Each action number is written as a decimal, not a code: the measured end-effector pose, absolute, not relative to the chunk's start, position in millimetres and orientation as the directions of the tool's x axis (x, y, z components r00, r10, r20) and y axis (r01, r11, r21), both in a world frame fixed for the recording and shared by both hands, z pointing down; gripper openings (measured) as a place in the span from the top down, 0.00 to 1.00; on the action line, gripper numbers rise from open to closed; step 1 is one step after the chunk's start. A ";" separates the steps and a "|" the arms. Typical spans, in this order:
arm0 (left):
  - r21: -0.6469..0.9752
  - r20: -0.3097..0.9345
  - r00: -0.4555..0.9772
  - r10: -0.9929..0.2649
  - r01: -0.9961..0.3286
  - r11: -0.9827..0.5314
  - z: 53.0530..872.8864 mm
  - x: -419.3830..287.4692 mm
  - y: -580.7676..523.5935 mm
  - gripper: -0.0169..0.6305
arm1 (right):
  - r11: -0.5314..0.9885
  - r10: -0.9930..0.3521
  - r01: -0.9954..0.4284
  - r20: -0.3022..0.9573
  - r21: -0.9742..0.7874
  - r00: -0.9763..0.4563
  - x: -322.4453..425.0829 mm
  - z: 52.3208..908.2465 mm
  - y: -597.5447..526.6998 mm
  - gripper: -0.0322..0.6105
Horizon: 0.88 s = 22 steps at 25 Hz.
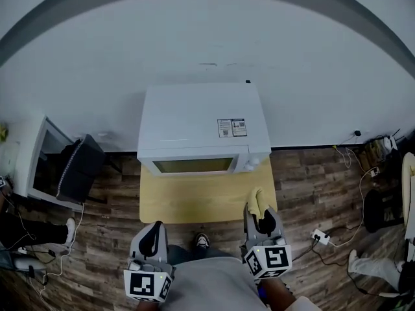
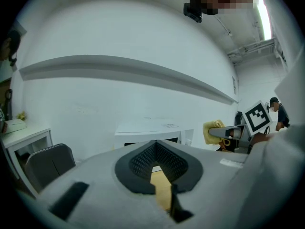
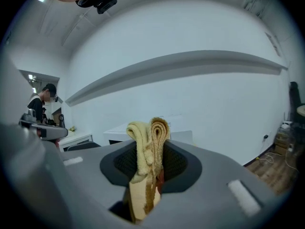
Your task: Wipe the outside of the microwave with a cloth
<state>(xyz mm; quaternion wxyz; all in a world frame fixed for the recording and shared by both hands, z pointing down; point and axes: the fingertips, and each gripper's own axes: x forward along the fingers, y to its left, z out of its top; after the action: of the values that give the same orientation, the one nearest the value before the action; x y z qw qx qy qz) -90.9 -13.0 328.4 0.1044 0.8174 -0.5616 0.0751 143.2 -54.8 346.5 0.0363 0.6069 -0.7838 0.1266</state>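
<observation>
1. Right gripper view: the right gripper (image 3: 147, 175) clamps its jaws on a folded, fuzzy yellow cloth (image 3: 147, 142), whose lower end is hidden.
2. Left gripper (image 2: 159, 175) jaws sit together, empty.
3. Boxy white microwave (image 1: 201, 125) stands ahead of both, well apart.

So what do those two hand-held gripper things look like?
Both are alike: the left gripper and right gripper have pale grey moulded bodies with black ribbed pads lining the jaws, and each carries a white cube printed with black square markers.
</observation>
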 end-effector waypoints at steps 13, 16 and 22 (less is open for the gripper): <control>0.098 0.262 0.371 -0.891 -0.929 -0.358 332.7 -103.3 -35.0 0.99 | 0.023 -0.983 -0.990 0.178 -0.137 -0.048 209.7 381.5 -142.5 0.77; 0.086 0.264 0.362 -0.894 -0.932 -0.352 327.9 -113.8 -39.3 0.99 | -0.030 -0.981 -0.991 0.195 -0.127 0.004 221.1 396.8 -161.7 0.77; 0.097 0.287 0.343 -0.894 -0.939 -0.330 336.1 -125.4 -43.4 0.99 | -0.076 -0.980 -0.994 0.191 -0.075 0.060 226.1 411.9 -186.2 0.77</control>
<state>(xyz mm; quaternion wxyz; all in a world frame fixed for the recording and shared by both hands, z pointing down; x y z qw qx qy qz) -125.4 -43.4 336.1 0.1233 0.8103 -0.5657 0.0911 226.1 -186.2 411.9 0.0378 0.7271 -0.6787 0.0961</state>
